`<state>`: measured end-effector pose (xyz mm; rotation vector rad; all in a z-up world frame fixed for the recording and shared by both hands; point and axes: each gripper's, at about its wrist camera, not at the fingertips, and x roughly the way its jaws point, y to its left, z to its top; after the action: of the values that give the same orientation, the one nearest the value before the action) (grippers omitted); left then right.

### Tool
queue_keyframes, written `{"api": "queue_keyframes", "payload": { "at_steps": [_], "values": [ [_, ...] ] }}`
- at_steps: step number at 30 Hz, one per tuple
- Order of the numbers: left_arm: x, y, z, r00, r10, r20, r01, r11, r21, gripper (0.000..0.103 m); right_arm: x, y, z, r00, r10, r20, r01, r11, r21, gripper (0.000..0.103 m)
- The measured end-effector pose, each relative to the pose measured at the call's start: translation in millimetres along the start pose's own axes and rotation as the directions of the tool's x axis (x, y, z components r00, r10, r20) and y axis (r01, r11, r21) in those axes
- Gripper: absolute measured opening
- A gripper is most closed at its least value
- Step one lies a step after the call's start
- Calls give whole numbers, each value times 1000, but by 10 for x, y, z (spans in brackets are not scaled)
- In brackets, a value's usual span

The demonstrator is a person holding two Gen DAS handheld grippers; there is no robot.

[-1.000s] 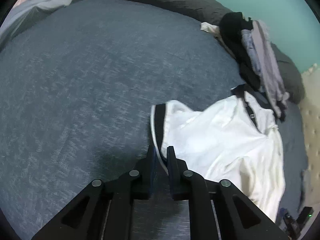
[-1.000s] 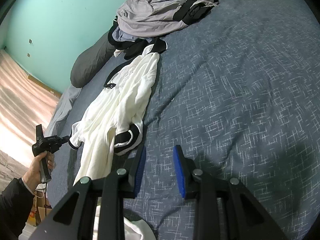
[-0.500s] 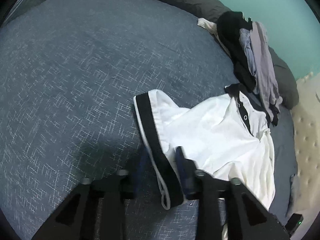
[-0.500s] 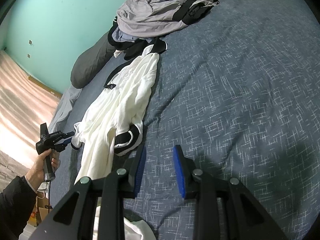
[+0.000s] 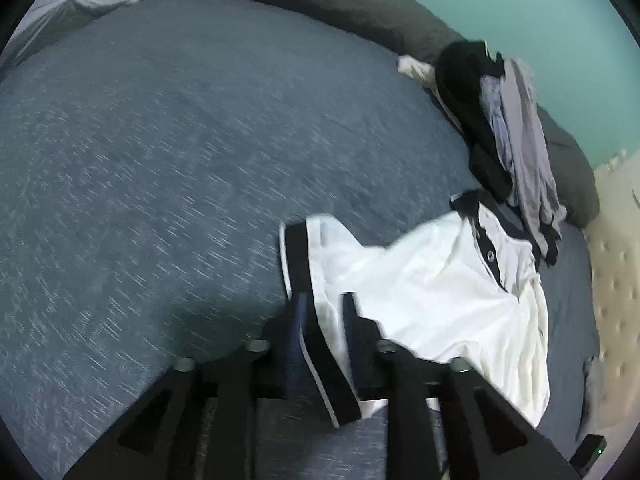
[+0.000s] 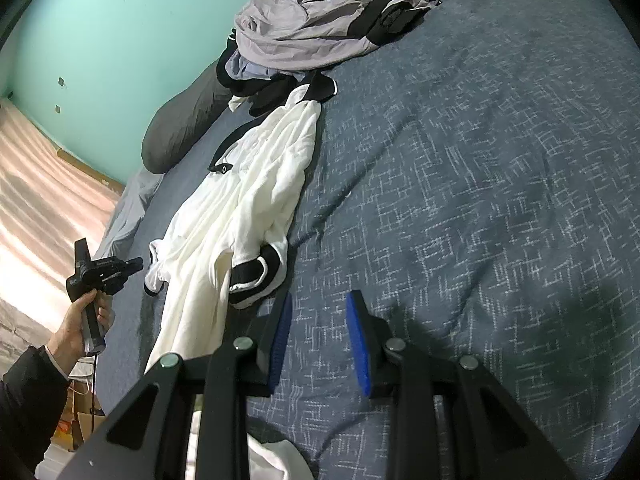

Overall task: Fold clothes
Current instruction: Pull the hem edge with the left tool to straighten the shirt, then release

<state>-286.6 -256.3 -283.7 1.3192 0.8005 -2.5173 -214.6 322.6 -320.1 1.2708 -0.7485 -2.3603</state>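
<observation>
Since earlier, left hand-held gripper [image 5: 323, 312] jaws are opening around white shirt's [image 5: 432, 292] black-banded sleeve [image 5: 316, 320].

Blue bedspread [image 6: 480, 160] — grey pillow [image 6: 180, 128], teal wall [image 6: 140, 20]

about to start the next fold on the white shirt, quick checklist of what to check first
1. Left gripper has let go of the sleeve cuff: cannot tell, jaws opening, cuff between them.
2. Right gripper free: ok, open over bare bedspread.
3. White shirt lies flat: not ok, bunched lengthwise.
4. Collar clear of the clothes pile: not ok, touching.
5. Room beside the shirt: ok.
</observation>
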Motion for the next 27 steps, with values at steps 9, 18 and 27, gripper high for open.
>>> {"api": "queue_keyframes", "payload": {
  "at_steps": [9, 18, 27],
  "values": [
    [140, 172, -10, 999, 30, -13, -30, 999, -19, 34, 55, 3, -11, 1000, -4, -12, 4, 1000, -3, 28],
    [326, 297, 240, 998, 11, 62, -6, 997, -74, 40, 74, -12, -18, 1000, -16, -15, 16, 1000, -7, 28],
    [465, 453, 326, 996, -47, 80, 58, 988, -143, 40, 128, 16, -47, 999, -19, -31, 18, 1000, -21, 28]
  ]
}}
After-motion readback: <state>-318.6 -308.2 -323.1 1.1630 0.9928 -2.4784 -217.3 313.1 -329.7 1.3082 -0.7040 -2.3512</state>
